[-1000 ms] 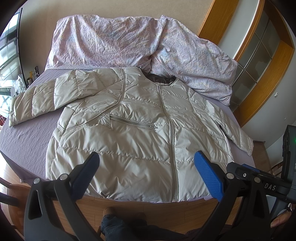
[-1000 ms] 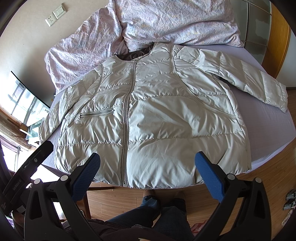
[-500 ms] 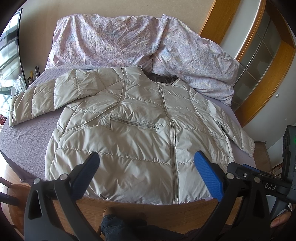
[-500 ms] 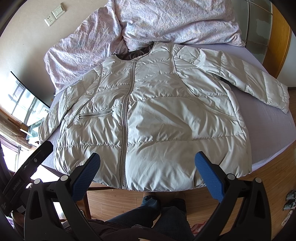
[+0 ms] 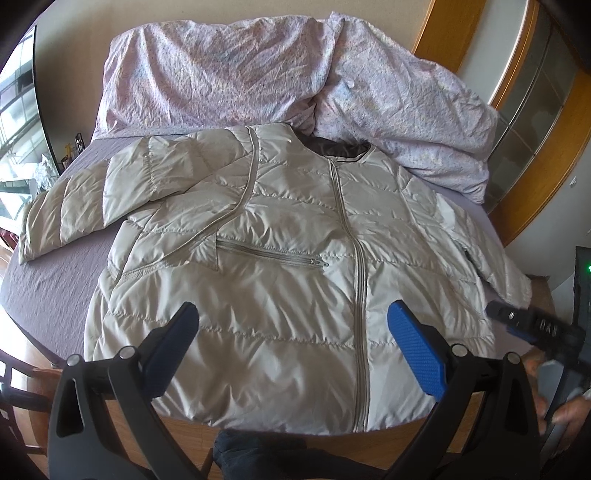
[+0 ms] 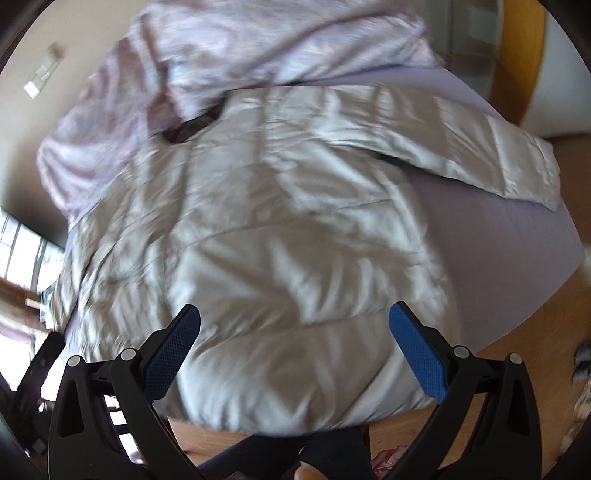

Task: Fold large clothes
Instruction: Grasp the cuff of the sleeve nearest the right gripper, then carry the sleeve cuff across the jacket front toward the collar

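Above the jacket (image 5: 266, 280), left claw (image 5: 291, 332) and right claw (image 6: 294, 334) gape wide, holding nothing.

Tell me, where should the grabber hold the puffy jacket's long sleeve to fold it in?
Probably near the cuff of the left sleeve, coming in from the outer side. That sleeve lies flat and stretched out across the purple sheet, clear of the jacket body, so its thin end is easiest to pinch. The open left gripper could fit around it.

Beige wall (image 5: 92, 22), wooden floor (image 6: 524, 354), purple-sheeted bed (image 5: 48, 266), floral duvet (image 5: 221, 74)
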